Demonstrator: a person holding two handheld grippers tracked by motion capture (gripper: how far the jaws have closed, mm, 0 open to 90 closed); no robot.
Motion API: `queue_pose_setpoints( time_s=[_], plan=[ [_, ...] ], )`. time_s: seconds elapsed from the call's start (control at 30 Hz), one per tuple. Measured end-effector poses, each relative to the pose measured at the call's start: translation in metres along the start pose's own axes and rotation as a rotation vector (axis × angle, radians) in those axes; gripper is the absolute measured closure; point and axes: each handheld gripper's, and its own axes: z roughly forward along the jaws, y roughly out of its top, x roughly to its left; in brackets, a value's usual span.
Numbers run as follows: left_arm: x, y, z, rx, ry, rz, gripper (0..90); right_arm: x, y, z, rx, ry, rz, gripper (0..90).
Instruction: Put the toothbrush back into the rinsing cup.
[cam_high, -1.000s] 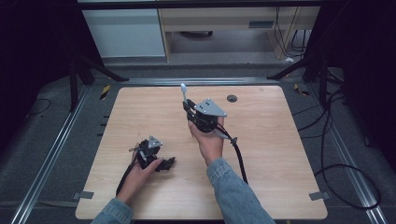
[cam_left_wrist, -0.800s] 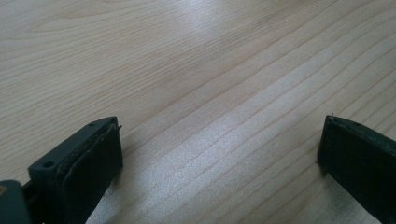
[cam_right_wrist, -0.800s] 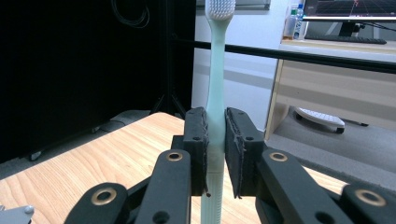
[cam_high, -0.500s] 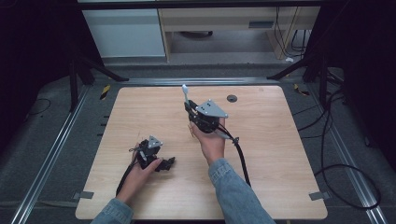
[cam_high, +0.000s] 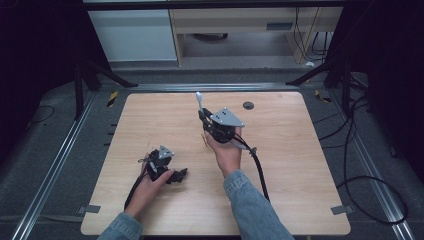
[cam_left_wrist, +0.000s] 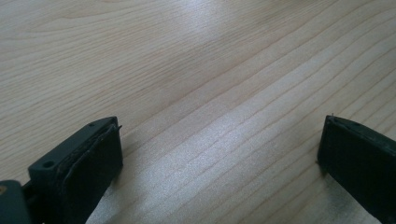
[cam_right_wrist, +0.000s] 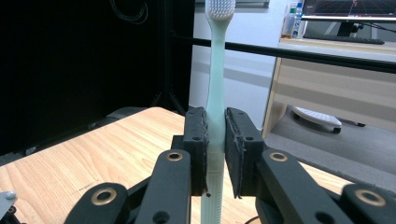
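Pale wood table (cam_high: 300, 165) lies bare beneath us: since a second ago nothing has shifted, right tongs (cam_right_wrist: 215, 140) clenched on the upright toothbrush (cam_right_wrist: 215, 84), left tongs (cam_left_wrist: 219, 154) released, so we judge the lift is holding.

The right gripper (cam_high: 204, 114) with the toothbrush (cam_high: 199, 101) clamped in it has drifted a little nearer to the person, with its tip slightly more upright.

Pale mint toothbrush (cam_right_wrist: 215, 93) with white bristles; light-wood-grained table (cam_high: 280, 150); black claw pads.
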Motion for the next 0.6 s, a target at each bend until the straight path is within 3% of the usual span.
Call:
queue_pose_setpoints(
  time_s=[0.6],
  plan=[
    [0.0, 0.0, 0.0, 0.0, 0.0, 0.0, 0.0, 0.001, -0.012, 0.003, 0.02, -0.008, -0.014, 79.2]
  ],
)
